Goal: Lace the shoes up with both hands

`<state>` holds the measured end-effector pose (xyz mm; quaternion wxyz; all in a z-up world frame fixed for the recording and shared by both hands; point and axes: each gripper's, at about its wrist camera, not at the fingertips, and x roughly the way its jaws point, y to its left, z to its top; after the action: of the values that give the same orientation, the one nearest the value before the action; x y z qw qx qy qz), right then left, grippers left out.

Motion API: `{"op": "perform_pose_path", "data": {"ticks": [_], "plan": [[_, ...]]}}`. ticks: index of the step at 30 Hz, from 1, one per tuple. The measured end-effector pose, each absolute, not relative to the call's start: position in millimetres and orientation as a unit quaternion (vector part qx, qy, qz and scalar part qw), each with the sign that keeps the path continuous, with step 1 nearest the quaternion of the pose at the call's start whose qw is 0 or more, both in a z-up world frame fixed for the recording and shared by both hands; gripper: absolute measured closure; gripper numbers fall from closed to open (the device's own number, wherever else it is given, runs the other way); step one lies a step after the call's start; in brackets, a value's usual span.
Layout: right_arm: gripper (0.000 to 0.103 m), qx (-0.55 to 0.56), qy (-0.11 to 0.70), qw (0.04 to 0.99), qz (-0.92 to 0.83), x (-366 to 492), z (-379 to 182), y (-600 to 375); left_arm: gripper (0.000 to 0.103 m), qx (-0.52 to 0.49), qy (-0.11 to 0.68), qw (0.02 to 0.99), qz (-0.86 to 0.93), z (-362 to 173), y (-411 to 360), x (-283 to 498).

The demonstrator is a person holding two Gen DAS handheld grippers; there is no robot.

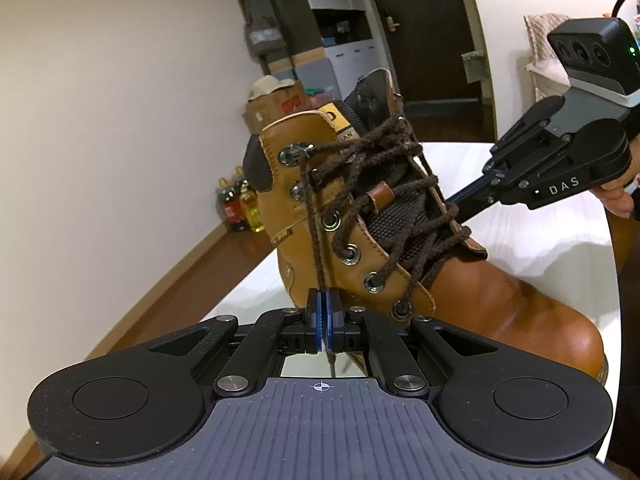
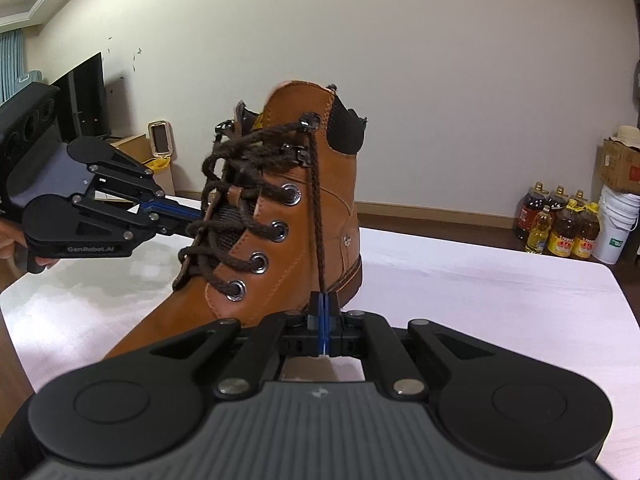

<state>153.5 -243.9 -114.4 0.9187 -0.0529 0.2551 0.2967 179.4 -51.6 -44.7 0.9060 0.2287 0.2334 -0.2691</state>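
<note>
A tan leather boot [image 1: 500, 304] with dark brown laces stands on a white-covered table [image 2: 480, 280]. In the left wrist view my left gripper [image 1: 323, 299] is shut on one lace end [image 1: 314, 220], which runs taut down from the top hook [image 1: 296, 155]. In the right wrist view my right gripper [image 2: 324, 301] is shut on the other lace end [image 2: 317, 208], which hangs from the top hook [image 2: 310, 122] on that side. Each gripper shows in the other's view, the right gripper [image 1: 472, 197] and the left gripper [image 2: 180, 214], with its fingertips hidden behind the boot.
Oil bottles [image 2: 560, 228] stand on the floor by the wall, beside a white bucket [image 2: 616, 226] and cardboard boxes [image 2: 620, 164]. A television [image 2: 86, 96] stands at the left. A dark door [image 1: 424, 28] lies beyond the table. A hand [image 1: 618, 200] holds the right gripper's handle.
</note>
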Motion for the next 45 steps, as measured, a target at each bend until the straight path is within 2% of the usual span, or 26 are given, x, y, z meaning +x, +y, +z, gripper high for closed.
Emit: {"op": "perform_pose_path", "data": {"ticks": [26,32,38,41,45], "plan": [[0.102,-0.062,0.268,0.92,0.28,147.6,-112.9,-230.1,0.1,0.207,0.242,0.918,-0.238,-46.8,-58.5,177.8],[0.102,-0.048,0.286,0.92,0.264,146.2,-122.2,-234.6,0.1,0.163,0.256,0.925,-0.231,-54.0,-44.7,163.9],[0.096,0.02,0.299,0.921,0.247,139.4,-121.8,-253.1,0.1,0.123,0.288,0.923,-0.225,-70.2,-27.8,145.4],[0.088,0.035,0.307,0.917,0.252,132.4,-123.6,-254.3,0.1,0.101,0.31,0.915,-0.239,-78.7,-25.4,132.8],[0.089,0.044,0.31,0.911,0.268,115.3,-128.8,-250.2,0.1,0.093,0.322,0.91,-0.246,-86.4,-30.2,129.8]]}}
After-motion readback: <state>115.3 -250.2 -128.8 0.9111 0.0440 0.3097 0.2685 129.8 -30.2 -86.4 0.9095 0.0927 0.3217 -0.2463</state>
